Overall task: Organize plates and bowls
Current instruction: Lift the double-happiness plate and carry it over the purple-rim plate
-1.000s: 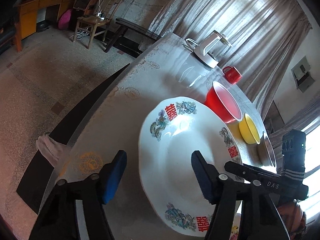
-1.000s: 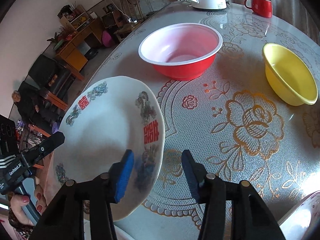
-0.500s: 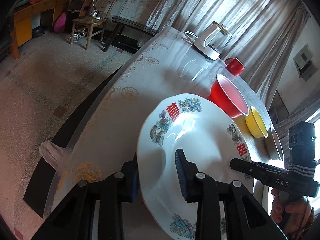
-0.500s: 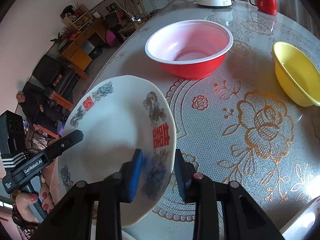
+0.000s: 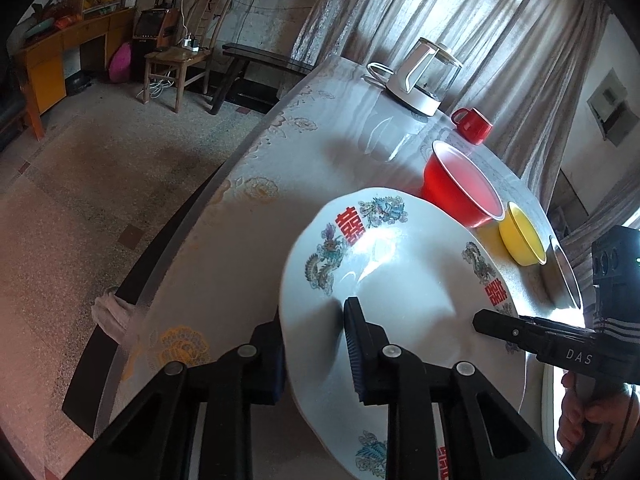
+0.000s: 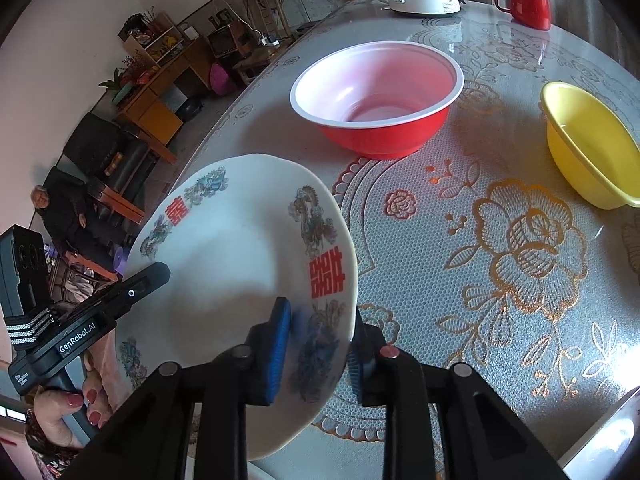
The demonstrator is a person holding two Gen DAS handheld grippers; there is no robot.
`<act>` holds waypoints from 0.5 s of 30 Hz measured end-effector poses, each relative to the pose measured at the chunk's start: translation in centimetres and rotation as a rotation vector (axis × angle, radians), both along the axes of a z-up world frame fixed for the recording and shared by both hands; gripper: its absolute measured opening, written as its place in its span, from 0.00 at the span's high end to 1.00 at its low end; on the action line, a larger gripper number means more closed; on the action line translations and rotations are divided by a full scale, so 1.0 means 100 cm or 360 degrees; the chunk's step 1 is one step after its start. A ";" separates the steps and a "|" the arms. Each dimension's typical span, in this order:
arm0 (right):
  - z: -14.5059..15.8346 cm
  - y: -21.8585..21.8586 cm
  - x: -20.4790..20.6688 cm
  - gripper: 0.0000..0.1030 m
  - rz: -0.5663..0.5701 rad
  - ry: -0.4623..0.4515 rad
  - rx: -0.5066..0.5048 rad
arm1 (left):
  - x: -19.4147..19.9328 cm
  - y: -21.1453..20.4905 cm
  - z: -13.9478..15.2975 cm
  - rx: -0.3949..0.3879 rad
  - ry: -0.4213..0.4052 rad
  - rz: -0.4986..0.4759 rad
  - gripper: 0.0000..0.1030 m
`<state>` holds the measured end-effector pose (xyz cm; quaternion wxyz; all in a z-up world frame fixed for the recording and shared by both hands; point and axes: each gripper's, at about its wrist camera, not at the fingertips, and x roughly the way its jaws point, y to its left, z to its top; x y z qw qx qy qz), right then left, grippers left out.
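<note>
Both the left gripper (image 5: 316, 344) and right gripper (image 6: 318, 350), jaws just closing, now clamp opposite rims of the white plate (image 6: 240, 264) near the red bowl (image 6: 376, 96), ready for lifting.

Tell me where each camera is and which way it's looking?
Left wrist: on the left gripper, looking down its fingers over the white plate toward the curtains; the other hand shows.
Right wrist: on the right gripper, facing the red bowl; the other hand shows.
Shared: plate, red bowl, yellow bowl, both grippers having just closed on the plate's rim.
</note>
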<state>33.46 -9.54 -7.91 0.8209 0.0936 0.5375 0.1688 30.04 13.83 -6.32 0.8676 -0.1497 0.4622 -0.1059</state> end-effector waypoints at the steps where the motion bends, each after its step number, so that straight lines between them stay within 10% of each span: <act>1: 0.001 0.000 -0.001 0.75 0.0004 -0.0005 -0.0003 | -0.001 -0.001 0.000 -0.0001 -0.0001 0.0001 0.76; 15: 0.015 -0.009 -0.016 0.76 -0.0006 -0.0123 -0.0066 | -0.009 -0.023 0.012 0.0007 -0.0046 -0.0061 0.76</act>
